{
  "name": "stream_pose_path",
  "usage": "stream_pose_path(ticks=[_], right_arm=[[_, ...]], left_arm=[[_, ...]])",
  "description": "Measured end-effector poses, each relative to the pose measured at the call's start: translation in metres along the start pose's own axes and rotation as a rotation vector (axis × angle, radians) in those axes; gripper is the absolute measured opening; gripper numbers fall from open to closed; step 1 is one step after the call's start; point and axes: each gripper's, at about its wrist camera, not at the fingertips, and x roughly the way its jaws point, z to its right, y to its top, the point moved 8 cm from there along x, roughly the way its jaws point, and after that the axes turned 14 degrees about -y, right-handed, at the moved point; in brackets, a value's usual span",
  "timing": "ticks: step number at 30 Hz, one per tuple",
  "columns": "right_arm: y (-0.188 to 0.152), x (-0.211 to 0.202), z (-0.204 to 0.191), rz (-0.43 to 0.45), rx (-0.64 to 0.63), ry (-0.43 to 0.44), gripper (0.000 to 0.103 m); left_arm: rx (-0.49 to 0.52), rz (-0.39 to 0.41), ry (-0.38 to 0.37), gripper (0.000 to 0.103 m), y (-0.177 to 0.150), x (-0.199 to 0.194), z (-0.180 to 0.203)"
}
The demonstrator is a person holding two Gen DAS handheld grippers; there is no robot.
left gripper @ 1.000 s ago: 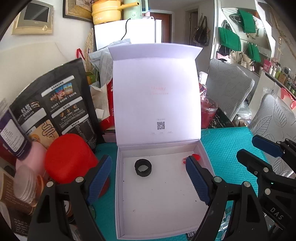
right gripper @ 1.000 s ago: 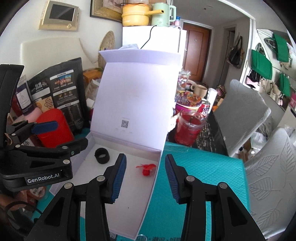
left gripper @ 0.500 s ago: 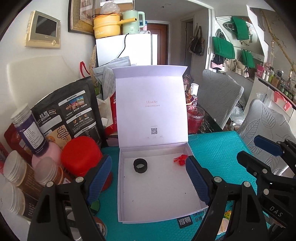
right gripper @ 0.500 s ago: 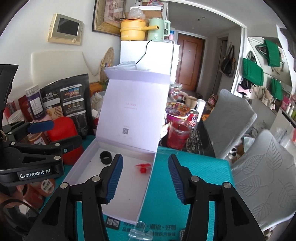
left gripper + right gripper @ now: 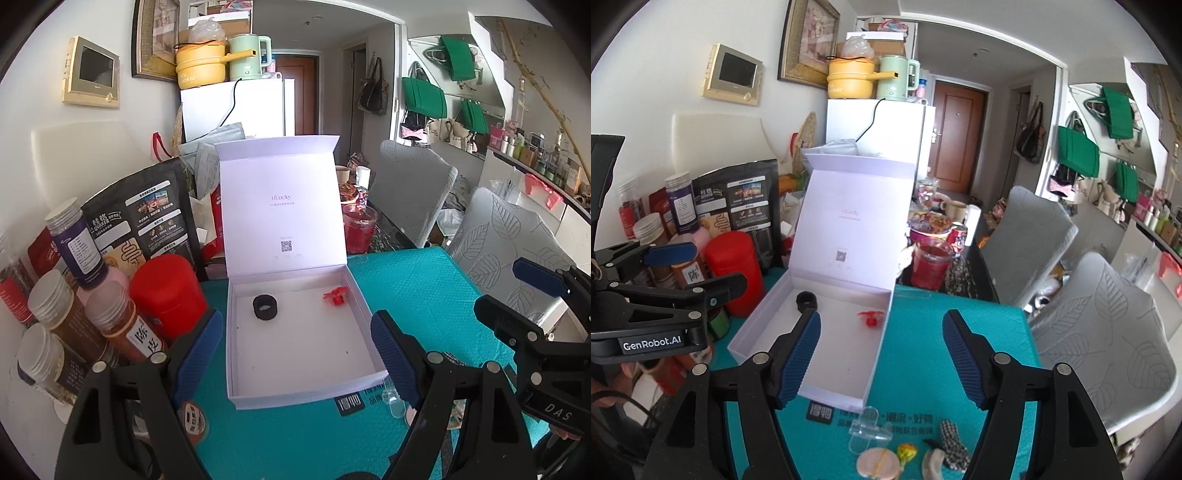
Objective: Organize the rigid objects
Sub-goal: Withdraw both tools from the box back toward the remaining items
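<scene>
A white box stands on the teal mat with its lid upright. Inside lie a black ring and a small red piece, apart from each other. My left gripper hangs open above the box's front half with nothing between its fingers. In the right wrist view the box sits left of centre, holding the ring and the red piece. My right gripper hovers over the box's right wall. Its jaws are opening and hold nothing. The left gripper shows at the left.
Jars, a red canister and a black pouch crowd the box's left side. A red drink cup stands behind it, with grey chairs to the right. A clear plastic piece, a round disc and a checkered item lie in front.
Both grippers have drawn back and up from the box, so it looks smaller and more of the mat shows. The right gripper's jaws have spread wider.
</scene>
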Motion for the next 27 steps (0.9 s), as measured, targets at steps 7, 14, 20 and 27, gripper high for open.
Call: stream_pose_path(ticks=[7, 14, 20, 27], right_arm=[[-0.02, -0.027, 0.007, 0.008, 0.005, -0.016, 0.071], [-0.043, -0.047, 0.014, 0.01, 0.019, -0.028, 0.072], [-0.067, -0.058, 0.019, -0.002, 0.03, -0.043, 0.072], [-0.094, -0.061, 0.03, -0.032, 0.051, -0.065, 0.072]], left_arm=[[0.0, -0.005, -0.031, 0.083, -0.022, -0.016, 0.014], [-0.008, -0.016, -0.054, 0.083, -0.044, -0.026, 0.025], [0.014, -0.038, -0.083, 0.083, -0.063, -0.027, 0.042], [0.028, -0.056, -0.152, 0.083, -0.081, -0.02, 0.063]])
